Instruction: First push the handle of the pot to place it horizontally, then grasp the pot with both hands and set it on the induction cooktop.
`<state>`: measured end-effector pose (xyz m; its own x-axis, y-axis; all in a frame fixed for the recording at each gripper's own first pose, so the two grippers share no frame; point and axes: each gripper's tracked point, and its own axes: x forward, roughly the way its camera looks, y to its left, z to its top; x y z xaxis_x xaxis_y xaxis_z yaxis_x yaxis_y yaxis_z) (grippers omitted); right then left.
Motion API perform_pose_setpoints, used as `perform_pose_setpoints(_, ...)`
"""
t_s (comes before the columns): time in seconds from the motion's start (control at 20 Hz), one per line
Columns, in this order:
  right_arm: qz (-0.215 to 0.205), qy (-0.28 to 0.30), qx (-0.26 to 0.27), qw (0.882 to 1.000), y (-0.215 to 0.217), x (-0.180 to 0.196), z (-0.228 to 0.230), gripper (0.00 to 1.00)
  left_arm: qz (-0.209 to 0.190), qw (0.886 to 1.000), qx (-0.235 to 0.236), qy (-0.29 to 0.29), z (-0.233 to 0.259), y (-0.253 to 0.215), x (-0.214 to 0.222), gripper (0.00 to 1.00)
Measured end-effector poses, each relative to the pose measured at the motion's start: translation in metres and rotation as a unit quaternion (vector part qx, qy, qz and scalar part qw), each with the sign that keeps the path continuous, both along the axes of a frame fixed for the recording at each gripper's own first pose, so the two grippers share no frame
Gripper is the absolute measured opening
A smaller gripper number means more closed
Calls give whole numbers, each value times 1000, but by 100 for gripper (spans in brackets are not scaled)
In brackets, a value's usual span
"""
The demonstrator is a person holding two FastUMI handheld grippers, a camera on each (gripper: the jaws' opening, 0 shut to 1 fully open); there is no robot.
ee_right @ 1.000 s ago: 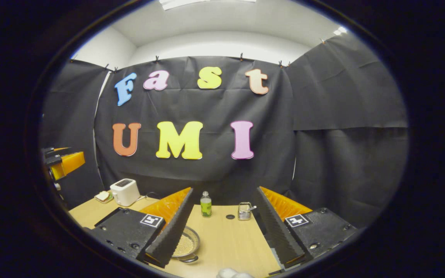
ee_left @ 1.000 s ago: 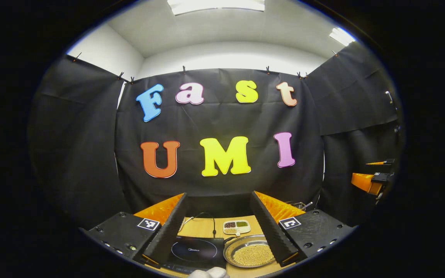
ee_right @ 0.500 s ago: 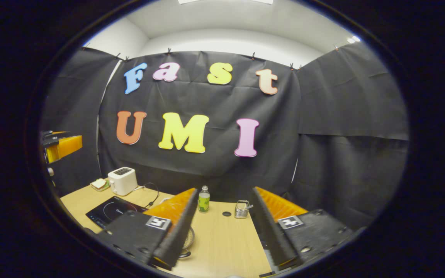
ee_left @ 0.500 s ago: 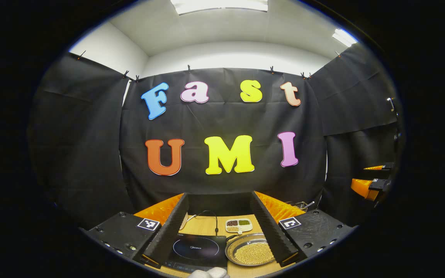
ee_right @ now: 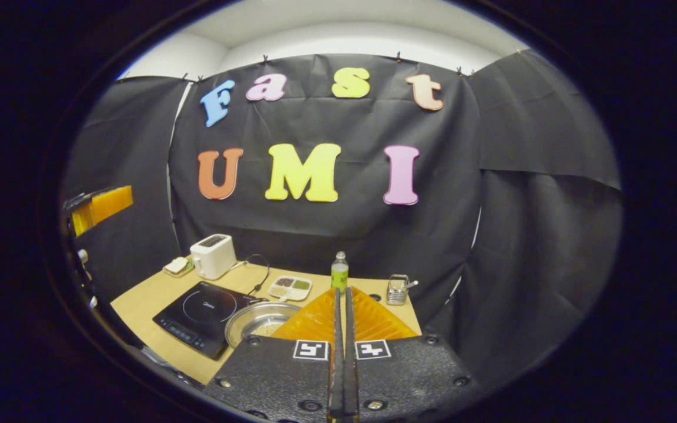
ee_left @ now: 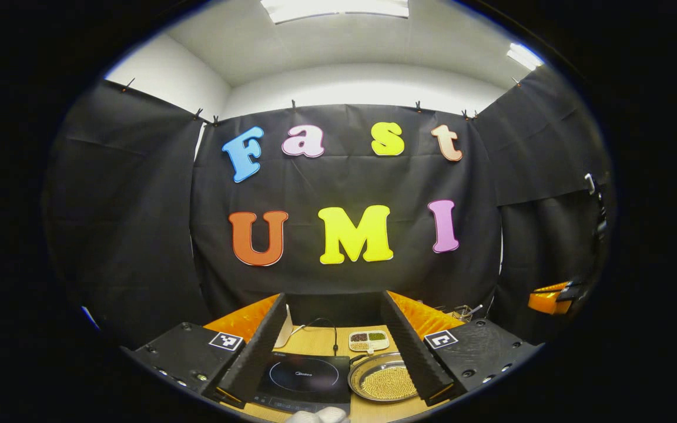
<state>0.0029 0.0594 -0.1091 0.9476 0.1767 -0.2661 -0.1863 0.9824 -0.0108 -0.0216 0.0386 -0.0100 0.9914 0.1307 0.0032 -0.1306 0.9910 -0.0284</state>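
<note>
With the right claw [ee_right: 342,305] clenched on nothing and the left claw [ee_left: 334,329] released, nothing is grasped yet. Pot [ee_left: 384,380] sits lower centre-right in the left gripper view, just beside the induction cooktop [ee_left: 306,376]. Likely stiff, slick metal, made heavier by the pale grains inside; rim grips look safest, handle unclear. Divided dish [ee_left: 368,339] behind holds assorted grains.

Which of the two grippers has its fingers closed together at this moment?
The right gripper: its fingers meet with nothing between them. The left gripper is spread wide, framing the black induction cooktop and round metal pot.
</note>
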Motion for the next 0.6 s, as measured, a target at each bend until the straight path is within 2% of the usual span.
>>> perform_pose_setpoints(0.05, 11, 9, -2, 1000, 7, -1, -9, 4, 3, 1000, 2, 1, -2, -1, -1, 96)
perform_pose_setpoints(0.15, 35, 30, -1, 999, 23, -3, -34, 4, 8, 1000, 5, 2, -5, -3, -4, 96)
perform_pose_setpoints(0.2, 47, 41, -3, 998, 31, -5, -48, 1, 8, 1000, 6, 2, -5, -6, -4, 96)
perform_pose_setpoints(0.3, 74, 64, -7, 995, 48, -8, -79, 4, 10, 1000, 7, -4, -2, -10, -5, 96)
perform_pose_setpoints(0.35, 89, 76, -4, 993, 57, -11, -94, 1, 11, 1000, 6, -4, -1, -12, -6, 96)
perform_pose_setpoints(0.6, 146, 127, -15, 981, 90, -18, -162, 4, 23, 1000, 5, -5, 2, -16, -7, 96)
